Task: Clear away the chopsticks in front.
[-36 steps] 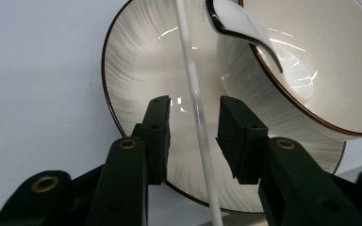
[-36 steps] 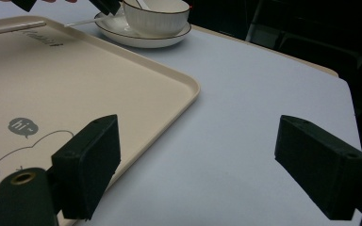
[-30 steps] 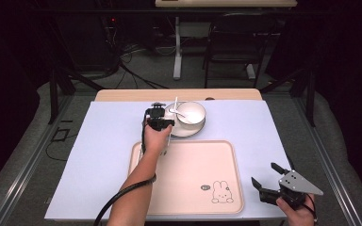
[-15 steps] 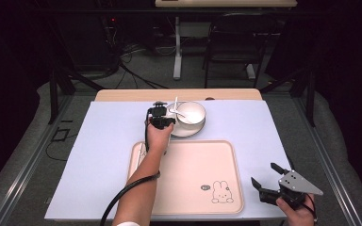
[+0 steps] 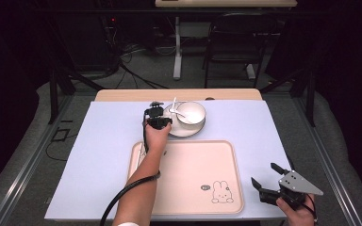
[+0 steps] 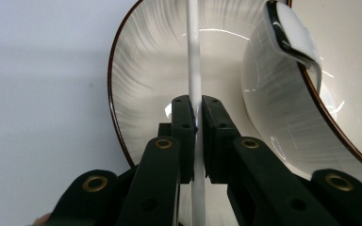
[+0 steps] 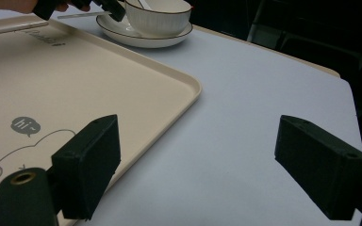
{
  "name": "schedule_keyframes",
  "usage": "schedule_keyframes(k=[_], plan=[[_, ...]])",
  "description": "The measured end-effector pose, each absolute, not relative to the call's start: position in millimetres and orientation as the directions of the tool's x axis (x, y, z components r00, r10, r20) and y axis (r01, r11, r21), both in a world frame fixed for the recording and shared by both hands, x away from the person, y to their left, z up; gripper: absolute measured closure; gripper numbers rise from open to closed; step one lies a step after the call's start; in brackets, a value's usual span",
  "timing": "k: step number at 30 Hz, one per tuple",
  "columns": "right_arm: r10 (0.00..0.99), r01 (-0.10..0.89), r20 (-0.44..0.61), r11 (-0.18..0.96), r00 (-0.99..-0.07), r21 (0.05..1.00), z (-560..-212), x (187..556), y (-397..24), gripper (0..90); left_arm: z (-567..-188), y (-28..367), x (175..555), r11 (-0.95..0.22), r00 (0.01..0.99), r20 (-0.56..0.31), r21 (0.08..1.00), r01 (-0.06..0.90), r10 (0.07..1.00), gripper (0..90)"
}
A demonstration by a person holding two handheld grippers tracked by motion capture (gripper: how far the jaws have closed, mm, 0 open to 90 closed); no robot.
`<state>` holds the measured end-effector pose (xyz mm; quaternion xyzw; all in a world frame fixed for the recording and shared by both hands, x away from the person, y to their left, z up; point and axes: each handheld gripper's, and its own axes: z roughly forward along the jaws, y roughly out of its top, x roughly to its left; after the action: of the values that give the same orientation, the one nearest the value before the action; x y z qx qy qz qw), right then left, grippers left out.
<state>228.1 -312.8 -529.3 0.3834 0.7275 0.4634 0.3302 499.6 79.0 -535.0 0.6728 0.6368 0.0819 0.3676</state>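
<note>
A white plate (image 5: 185, 130) with a brown rim bears a white ribbed bowl (image 5: 192, 113), and a white spoon (image 5: 176, 109) leans in the bowl. My left gripper (image 5: 159, 122) is at the plate's left edge. Its jaws have just been closing, and they now pinch a thin white utensil handle (image 6: 193, 52) that runs up over the plate (image 6: 141, 70) beside the bowl (image 6: 283, 108). I cannot tell what kind of utensil it is. My right gripper (image 5: 264, 173) hovers wide open over the table at the front right, nothing between its pads (image 7: 88, 165).
A cream tray (image 5: 188, 174) with a rabbit drawing lies in front of the plate on the pale blue table cover (image 5: 103, 155). My left forearm reaches across the tray's left part. Beyond the table's far edge are chair and desk legs.
The left gripper's jaws look closer together at the plate's edge than before. Both hands have kept their places.
</note>
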Motion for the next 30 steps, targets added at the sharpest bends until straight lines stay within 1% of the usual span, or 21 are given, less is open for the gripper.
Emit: schedule_keyframes(k=[16, 21, 30], plan=[[0.864, 0.251, -0.127, 0.278, -0.487, 0.927, -529.1, 228.0, -312.6, 14.4, -521.0, 97.8, 484.9, 0.118, 0.160, -0.370, 0.625, 0.772, 0.915, 85.1], [0.863, 0.251, -0.120, 0.272, -0.490, 0.929, -529.3, 229.0, -312.7, 14.4, -513.0, 104.8, 471.0, 0.115, 0.159, -0.352, 0.643, 0.757, 0.922, 85.1], [0.860, 0.249, -0.119, 0.272, -0.495, 0.929, -528.9, 227.5, -311.2, 14.4, -505.1, 122.5, 446.7, 0.125, 0.151, -0.348, 0.655, 0.745, 0.925, 85.1]])
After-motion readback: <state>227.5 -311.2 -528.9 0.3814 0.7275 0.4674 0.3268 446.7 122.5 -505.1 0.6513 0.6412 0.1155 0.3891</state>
